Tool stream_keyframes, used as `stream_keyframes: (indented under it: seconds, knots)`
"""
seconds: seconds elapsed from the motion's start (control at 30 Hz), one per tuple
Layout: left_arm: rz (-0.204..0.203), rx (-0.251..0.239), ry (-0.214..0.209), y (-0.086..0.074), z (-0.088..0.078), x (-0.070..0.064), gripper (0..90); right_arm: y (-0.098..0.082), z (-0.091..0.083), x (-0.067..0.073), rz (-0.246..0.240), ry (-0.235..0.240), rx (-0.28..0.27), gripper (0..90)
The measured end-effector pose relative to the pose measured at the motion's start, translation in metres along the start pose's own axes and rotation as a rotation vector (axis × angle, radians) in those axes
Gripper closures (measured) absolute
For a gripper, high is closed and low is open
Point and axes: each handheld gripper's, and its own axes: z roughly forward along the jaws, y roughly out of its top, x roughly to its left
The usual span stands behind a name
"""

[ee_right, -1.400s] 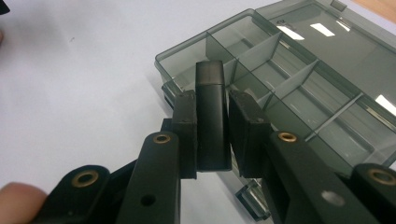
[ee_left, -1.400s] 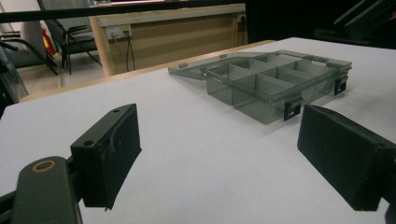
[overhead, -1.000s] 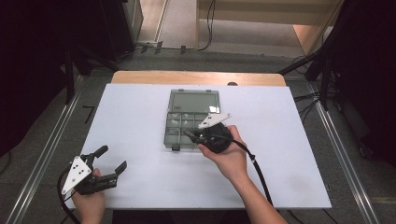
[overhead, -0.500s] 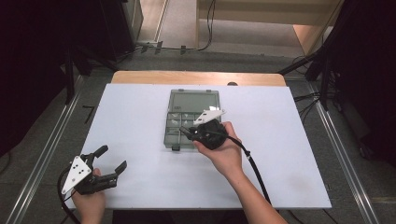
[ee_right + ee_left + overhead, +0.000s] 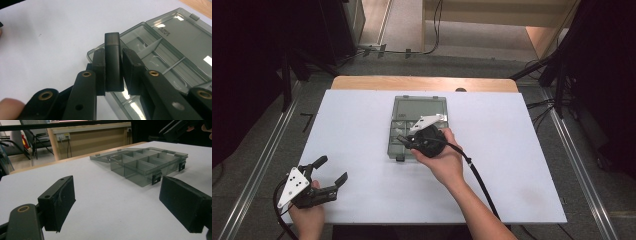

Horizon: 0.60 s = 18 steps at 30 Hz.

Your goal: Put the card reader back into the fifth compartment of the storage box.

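The right gripper (image 5: 113, 72) keeps its jaws clenched on a small black block (image 5: 113, 62), and since a second ago it has drifted a little along the near edge of the open compartment box (image 5: 399, 137), so the block now hangs just over the front compartments. This suggests that the placing is near, but the block is not yet set down inside any compartment. The left gripper (image 5: 332, 172) rests with its jaws released and nothing between them at the near left corner of the white surface (image 5: 522, 165), well apart from the box.
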Motion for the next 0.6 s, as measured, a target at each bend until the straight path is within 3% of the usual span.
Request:
stream_keyframes:
  seconds: [0.6]
  knots:
    - [0.001, -0.002, -0.001, 0.000, 0.000, 0.000, 13.9, 0.006, 0.027, 0.003, 0.027, -0.003, 0.024, 71.4]
